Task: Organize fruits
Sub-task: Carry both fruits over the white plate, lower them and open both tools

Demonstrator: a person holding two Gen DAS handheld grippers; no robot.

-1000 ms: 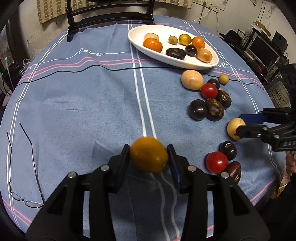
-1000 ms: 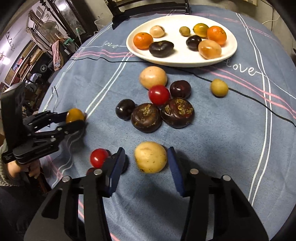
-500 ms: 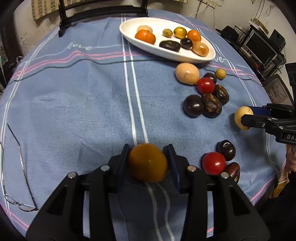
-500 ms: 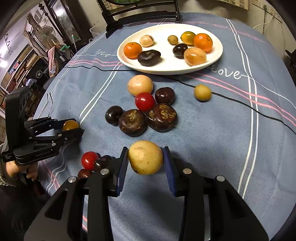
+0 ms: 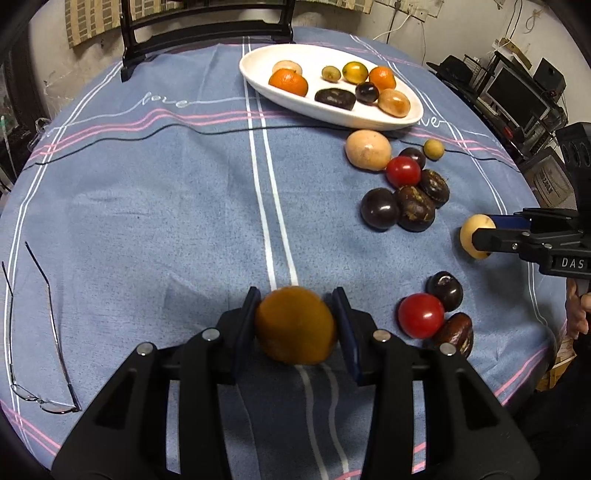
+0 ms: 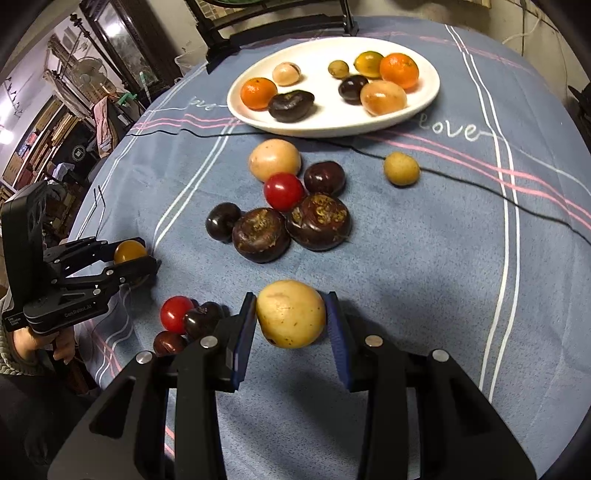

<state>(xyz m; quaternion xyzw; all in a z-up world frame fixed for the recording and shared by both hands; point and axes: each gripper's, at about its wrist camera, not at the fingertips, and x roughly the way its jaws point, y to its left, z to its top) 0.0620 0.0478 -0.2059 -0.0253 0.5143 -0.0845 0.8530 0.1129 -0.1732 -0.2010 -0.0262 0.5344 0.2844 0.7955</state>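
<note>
My left gripper is shut on an orange-yellow fruit and holds it above the blue cloth near the table's front; it also shows in the right wrist view. My right gripper is shut on a pale yellow fruit, lifted off the cloth; it shows at the right in the left wrist view. A white oval plate at the back holds several fruits. Loose fruits lie between: a tan one, a red tomato, dark ones.
A second red tomato with two dark fruits lies at the front right edge. A small yellow-green fruit lies near the plate. Spectacles lie at the front left. A dark chair stands behind the table.
Both grippers have risen and drawn back a little with their fruits. The right gripper closed on the pale yellow fruit and lifted it off the cloth.
</note>
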